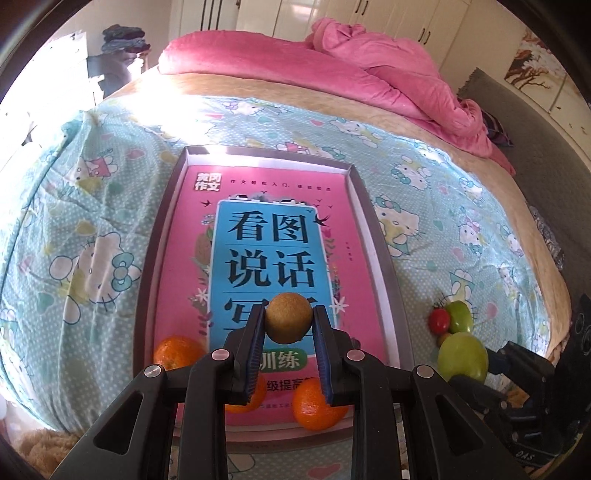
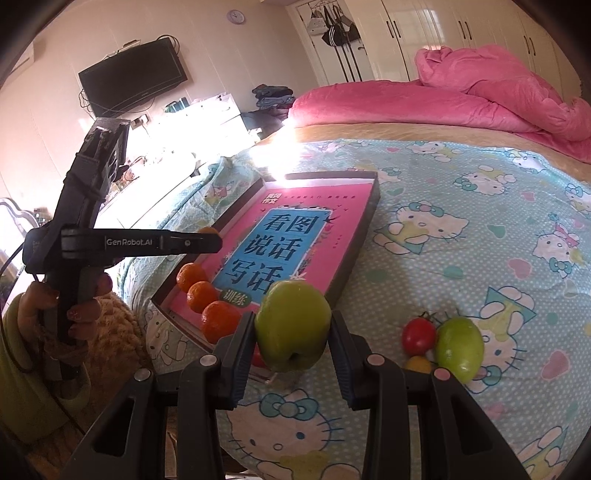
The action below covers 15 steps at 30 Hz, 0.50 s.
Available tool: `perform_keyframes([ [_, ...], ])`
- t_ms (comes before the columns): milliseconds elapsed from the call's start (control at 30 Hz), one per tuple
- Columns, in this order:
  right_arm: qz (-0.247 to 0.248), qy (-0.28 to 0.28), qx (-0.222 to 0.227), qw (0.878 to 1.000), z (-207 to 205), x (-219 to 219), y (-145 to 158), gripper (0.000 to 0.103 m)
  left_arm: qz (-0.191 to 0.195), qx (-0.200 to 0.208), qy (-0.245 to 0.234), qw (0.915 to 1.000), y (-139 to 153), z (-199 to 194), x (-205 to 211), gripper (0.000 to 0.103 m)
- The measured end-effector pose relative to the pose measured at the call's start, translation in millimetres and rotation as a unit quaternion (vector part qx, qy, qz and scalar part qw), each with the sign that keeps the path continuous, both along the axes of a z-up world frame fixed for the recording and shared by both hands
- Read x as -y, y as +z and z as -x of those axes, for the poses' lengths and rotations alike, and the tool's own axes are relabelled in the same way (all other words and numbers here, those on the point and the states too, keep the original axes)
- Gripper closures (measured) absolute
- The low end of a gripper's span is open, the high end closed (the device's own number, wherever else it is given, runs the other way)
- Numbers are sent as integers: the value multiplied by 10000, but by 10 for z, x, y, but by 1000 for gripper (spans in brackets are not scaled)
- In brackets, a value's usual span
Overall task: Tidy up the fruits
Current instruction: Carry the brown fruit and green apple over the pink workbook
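Brown round fruit [image 1: 289, 316] sits clamped in the left gripper [image 1: 289, 325], tilted down over the tray [image 1: 384, 254] holding three oranges [image 2: 207, 295] and a pink book [image 1: 258, 229], while at its four o'clock the right gripper [image 2: 292, 332] grips a green apple [image 2: 292, 325], "GenRobot.AI" lettered on the left tool.

Home bedroom: bed [image 2: 461, 229] with cartoon-cat sheet, pink duvet [image 2: 498, 96], white wardrobes [image 2: 461, 37], wall-mounted TV [image 2: 133, 79], wall clock [image 2: 235, 16], folded clothes [image 2: 273, 96].
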State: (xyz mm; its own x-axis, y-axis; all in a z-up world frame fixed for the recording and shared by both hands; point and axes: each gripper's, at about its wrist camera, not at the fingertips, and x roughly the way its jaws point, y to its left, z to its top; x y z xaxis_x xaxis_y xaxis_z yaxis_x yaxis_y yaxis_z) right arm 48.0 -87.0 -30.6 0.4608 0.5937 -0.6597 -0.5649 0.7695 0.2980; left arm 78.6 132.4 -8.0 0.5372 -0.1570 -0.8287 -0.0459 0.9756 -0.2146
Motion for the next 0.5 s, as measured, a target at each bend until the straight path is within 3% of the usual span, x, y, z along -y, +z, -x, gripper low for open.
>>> perform_keyframes([
  [500,53,163,-217,9996,-109,-373,-130,64,138,-334,23,9993,-254,-137,-83,77],
])
